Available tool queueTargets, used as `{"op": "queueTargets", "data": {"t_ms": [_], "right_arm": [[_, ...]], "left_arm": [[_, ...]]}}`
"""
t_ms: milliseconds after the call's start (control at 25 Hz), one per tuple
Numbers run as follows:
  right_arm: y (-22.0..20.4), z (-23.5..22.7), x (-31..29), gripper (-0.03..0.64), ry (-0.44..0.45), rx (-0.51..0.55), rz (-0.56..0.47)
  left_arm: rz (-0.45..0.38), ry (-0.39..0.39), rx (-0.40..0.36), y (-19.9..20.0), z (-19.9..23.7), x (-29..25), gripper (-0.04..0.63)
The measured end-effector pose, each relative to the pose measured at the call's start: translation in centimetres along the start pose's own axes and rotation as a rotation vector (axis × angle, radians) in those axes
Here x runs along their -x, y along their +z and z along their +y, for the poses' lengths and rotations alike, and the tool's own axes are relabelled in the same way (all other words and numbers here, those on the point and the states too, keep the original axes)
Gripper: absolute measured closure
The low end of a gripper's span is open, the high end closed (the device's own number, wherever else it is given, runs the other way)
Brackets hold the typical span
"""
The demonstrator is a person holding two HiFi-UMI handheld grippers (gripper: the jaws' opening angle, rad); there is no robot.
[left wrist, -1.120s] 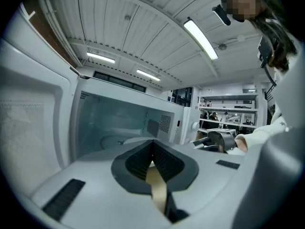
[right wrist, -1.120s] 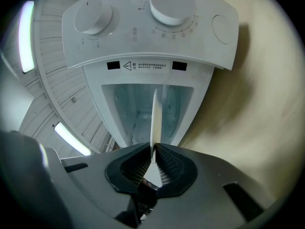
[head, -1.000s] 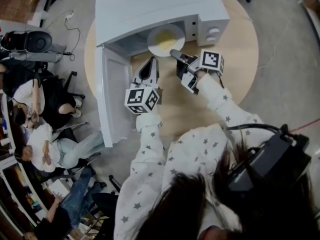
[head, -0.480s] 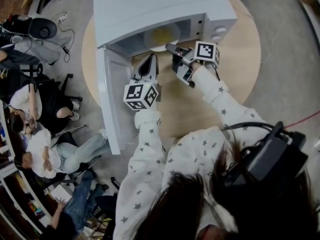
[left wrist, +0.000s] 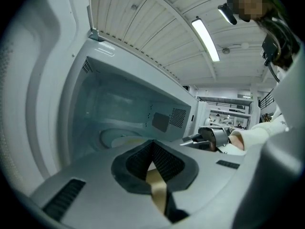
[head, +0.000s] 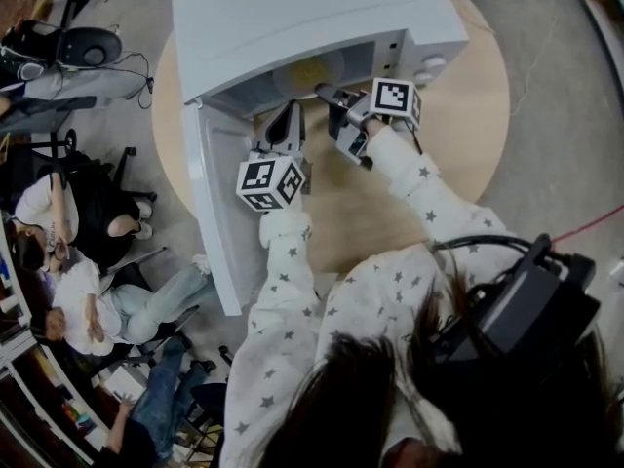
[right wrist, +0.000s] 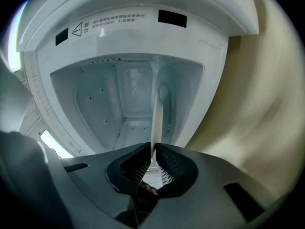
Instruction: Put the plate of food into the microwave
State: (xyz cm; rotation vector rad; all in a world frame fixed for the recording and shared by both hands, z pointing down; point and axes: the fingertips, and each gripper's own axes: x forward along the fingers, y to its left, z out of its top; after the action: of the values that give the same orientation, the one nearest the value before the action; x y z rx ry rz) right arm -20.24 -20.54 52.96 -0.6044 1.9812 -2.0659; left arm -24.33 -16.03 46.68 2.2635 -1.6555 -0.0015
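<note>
**Plate at the oven's mouth:** A person's right tongs point(right wrist: 153, 150) pinch the near rim of a white plate point(head: 310, 72) of yellow food. The plate sits in the open mouth of a white microwave point(head: 292, 13) on a round wooden surface point(head: 458, 115). It lies straight ahead of the right tongs, on their far side, with its flat face running into the cavity. Whether it rests on the cavity floor cannot be told. By the look of it, only a short push away from the person and a release are left. The left tongs point(left wrist: 152, 144), pressed together on nothing, hover just left of the plate. They are beside the open door point(head: 219, 203), which hangs to the left. The right hand is nearer and bears the load.
</note>
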Motion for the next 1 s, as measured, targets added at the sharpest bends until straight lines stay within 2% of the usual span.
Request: {"op": "queueTargets", "data": {"t_ms": [200,520,720,760,800,1000], "right_arm": [[0.28,0.58,0.26,0.589,0.001,-0.038,-0.024],[-0.05,0.62,-0.38,0.589,-0.010,0.061,0.052],[0.26,0.39,-0.31,0.588,-0.043,0.111,0.042],[0.32,0.42,-0.32,0.556,-0.049,0.125,0.043],[0.30,0.51,-0.38,0.480,-0.051,0.138,0.048],[0.06,0.95,-0.64,0.442,-0.071,0.240,0.073]], "left_arm": [[-0.004,-0.010,0.011,-0.23,-0.28,-0.26,0.594],[0.002,-0.024,0.020,-0.47,-0.56,-0.50,0.594],[0.004,-0.025,0.016,-0.47,-0.71,-0.71,0.594],[0.004,-0.025,0.015,-0.37,-0.73,-0.75,0.594],[0.003,-0.025,0.015,-0.28,-0.74,-0.77,0.594],[0.000,-0.025,0.015,-0.14,-0.82,-0.55,0.594]]}}
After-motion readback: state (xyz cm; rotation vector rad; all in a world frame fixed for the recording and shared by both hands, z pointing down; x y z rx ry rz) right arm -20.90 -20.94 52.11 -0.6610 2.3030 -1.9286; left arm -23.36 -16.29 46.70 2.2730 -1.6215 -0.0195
